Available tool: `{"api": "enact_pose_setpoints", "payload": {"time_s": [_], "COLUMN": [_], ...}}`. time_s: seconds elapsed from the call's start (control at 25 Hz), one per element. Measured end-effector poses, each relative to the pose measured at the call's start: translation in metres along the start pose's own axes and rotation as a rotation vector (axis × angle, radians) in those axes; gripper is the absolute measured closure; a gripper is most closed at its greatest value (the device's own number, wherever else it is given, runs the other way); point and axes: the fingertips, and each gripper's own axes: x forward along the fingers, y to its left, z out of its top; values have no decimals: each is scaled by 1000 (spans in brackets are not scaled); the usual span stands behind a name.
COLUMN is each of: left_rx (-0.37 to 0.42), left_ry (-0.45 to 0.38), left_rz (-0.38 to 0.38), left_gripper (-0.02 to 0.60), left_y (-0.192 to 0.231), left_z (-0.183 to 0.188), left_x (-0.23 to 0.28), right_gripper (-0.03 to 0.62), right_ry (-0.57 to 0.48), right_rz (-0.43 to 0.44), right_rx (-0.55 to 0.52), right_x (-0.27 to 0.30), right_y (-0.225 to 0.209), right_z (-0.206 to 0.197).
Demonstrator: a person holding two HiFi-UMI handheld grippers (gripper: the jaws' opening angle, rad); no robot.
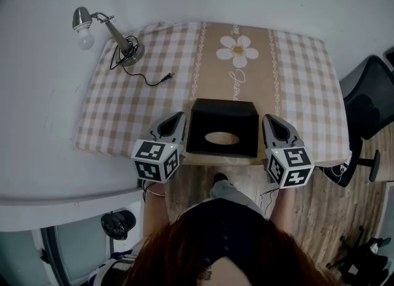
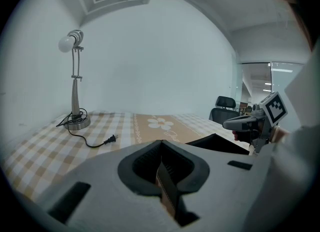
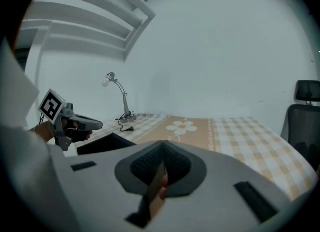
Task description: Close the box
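A black box (image 1: 222,128) with an oval hole in its upper face stands at the near edge of the checked tablecloth (image 1: 295,87). My left gripper (image 1: 178,119) lies just left of the box and my right gripper (image 1: 268,121) just right of it, both pointing away from me. Each has its jaws drawn together to a point with nothing held. The left gripper view shows its own shut jaws (image 2: 161,148), the box's dark corner (image 2: 217,142) and the other gripper (image 2: 245,122) beyond. In the right gripper view, its jaws (image 3: 162,152) are shut, with the box (image 3: 102,144) on the left.
A desk lamp (image 1: 106,28) stands at the table's far left corner, its loose cord and plug (image 1: 161,79) lying on the cloth. A daisy print (image 1: 237,50) marks the cloth's middle band. An office chair (image 1: 368,103) is right of the table. A person's legs are below.
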Motion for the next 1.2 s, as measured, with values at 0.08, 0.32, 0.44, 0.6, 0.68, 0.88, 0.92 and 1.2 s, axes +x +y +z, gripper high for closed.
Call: {"api": "enact_pose_setpoints", "payload": {"time_s": [0.08,0.32,0.44,0.6,0.68,0.88,0.92,1.2], "left_rx": [-12,-47,-63,-103,-117,-143,-147,-155], "left_ry": [10,47,65,92,106,136,142,169], "left_rz": [-6,-10,-16,-32,-36,-52,-59,-87], "left_gripper": [554,554,554,554,554,554,554,554], "left_y": [2,9,11,13,15,15,14,12], "left_z": [-4,-17,-22,-30,-34,-43,-44,-50], "left_x": [4,14,20,27,30,37,38,46], "right_gripper": [577,577,577,577,577,577,577,577], "right_ry": [17,69,96,123,134,158,164,190], "right_rz": [0,5,9,20,25,36,39,65], "right_rx": [7,21,31,44,44,50,52,54], "right_x": [4,18,26,33,36,42,43,49], "right_y": [-3,-9,-13,-16,-16,-19,-19,-19], "right_z": [-6,-22,-29,-37,-39,-45,-46,-52]}}
